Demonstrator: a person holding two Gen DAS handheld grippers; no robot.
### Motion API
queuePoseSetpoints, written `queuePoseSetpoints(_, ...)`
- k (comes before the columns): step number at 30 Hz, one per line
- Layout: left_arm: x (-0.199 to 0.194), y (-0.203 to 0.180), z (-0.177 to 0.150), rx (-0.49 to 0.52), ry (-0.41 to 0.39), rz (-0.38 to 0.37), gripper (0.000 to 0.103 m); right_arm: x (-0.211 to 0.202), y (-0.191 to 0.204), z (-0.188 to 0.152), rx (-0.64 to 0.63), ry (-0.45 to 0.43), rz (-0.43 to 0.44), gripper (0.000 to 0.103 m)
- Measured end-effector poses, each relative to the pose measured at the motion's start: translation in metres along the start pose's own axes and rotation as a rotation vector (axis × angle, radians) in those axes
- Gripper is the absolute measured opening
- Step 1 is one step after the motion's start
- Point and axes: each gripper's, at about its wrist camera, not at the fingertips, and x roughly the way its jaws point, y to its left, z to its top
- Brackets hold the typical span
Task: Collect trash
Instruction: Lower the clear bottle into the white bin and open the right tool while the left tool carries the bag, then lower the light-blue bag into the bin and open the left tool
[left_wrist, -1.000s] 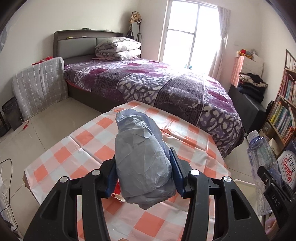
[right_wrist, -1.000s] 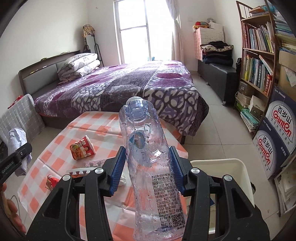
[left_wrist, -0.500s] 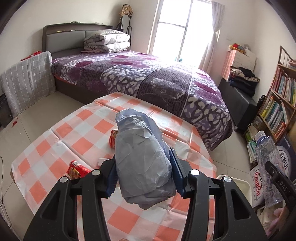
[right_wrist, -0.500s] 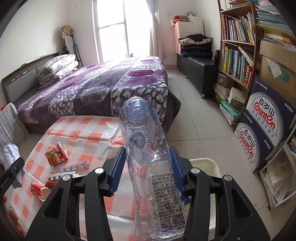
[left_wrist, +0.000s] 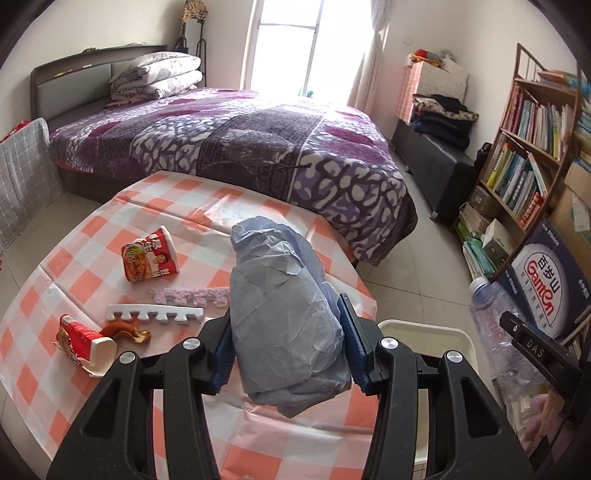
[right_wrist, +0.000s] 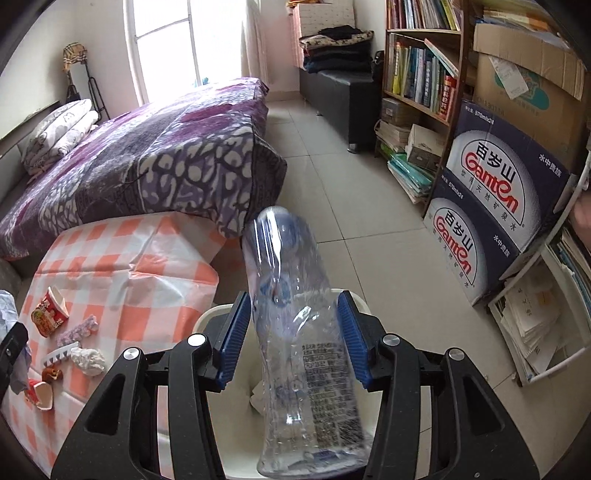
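Note:
My left gripper (left_wrist: 286, 332) is shut on a crumpled blue-grey plastic bag (left_wrist: 284, 325), held above the right end of the checked table (left_wrist: 110, 221). My right gripper (right_wrist: 293, 321) hangs over the white bin (right_wrist: 207, 314), and its jaws are opening. A clear plastic bottle (right_wrist: 291, 295) stands blurred between them, with a gap at each pad and its base down inside the bin. In the left wrist view the same bottle (left_wrist: 495, 325) shows at the far right beside the bin (left_wrist: 424, 328). Two red noodle cups (left_wrist: 151, 254) (left_wrist: 79, 343) lie on the table.
A white foam strip (left_wrist: 155, 314), a pink strip (left_wrist: 192, 293), a brown peel (left_wrist: 125, 330) and a white paper wad (right_wrist: 88, 360) lie on the table. The purple bed (left_wrist: 258, 147) is behind it. A bookshelf (right_wrist: 417, 74) and Ganten boxes (right_wrist: 491, 206) line the right.
Both grippers swung right, from over the table toward the white bin. The right jaws widened off the bottle, which has tilted and blurred. The left grip on the bag is unchanged.

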Motion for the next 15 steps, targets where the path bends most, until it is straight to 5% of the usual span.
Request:
queuePoseSetpoints(4, 0.011, -0.020, -0.007, 0.033, 0.036, -0.036, 0.050, -0.001, -0.014, 0.007, 0.013, -0.037, -0.029, 0.080)
queuePoseSetpoints(15, 0.028, -0.090, -0.029, 0.179, 0.125, -0.152, 0.050, -0.011, -0.057, 0.032, 0.182, -0.084, 0.042, 0.093)
